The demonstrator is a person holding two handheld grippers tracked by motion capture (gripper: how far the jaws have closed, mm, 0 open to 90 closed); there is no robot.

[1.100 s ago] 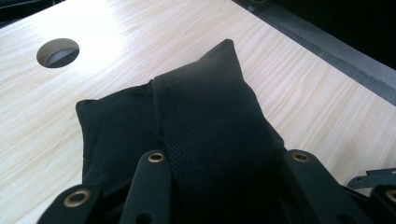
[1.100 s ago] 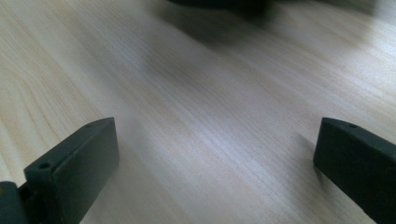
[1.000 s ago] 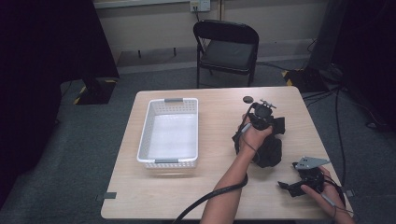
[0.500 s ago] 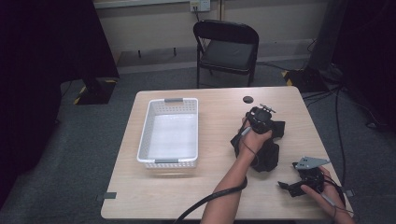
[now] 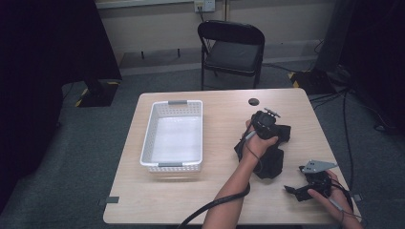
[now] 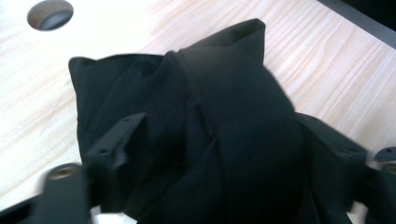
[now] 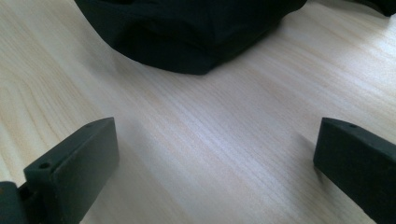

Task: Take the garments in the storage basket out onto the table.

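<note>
Cloth (image 5: 272, 157), black and crumpled, lies on the table (image 5: 224, 200) at about four o'clock from its middle, well apart from the white basket (image 5: 172, 138) at nine o'clock; the work in hand looks to be handling this cloth, perhaps gathering or folding it, perhaps for the basket, though that is a guess.

The left gripper (image 5: 265, 119) sits over the cloth's twelve o'clock end, the hand (image 5: 258, 143) on it from six o'clock; in the left gripper view its jaws have just been opening and now stand spread, a bunched ridge of cloth (image 6: 219, 130) rising between them; the pads do not seem to press on it, so I judge the fold let go rather than pinched; the table's cable hole (image 6: 50, 14) shows at eleven o'clock in that view.

The right gripper (image 5: 305, 187) rests near the table's five o'clock corner, just beside the cloth but not touching; in the right gripper view its jaws are wide apart over bare wood, nothing between them, the cloth's edge (image 7: 187, 42) at twelve o'clock ahead.

As to progress: the basket is empty; the cloth is a rumpled heap, neither flat nor neatly folded; so the job looks early or mid-way at best; left to do, by my reading, is a fresh grip on the cloth, then either tidying it or carrying it towards nine o'clock.
</note>
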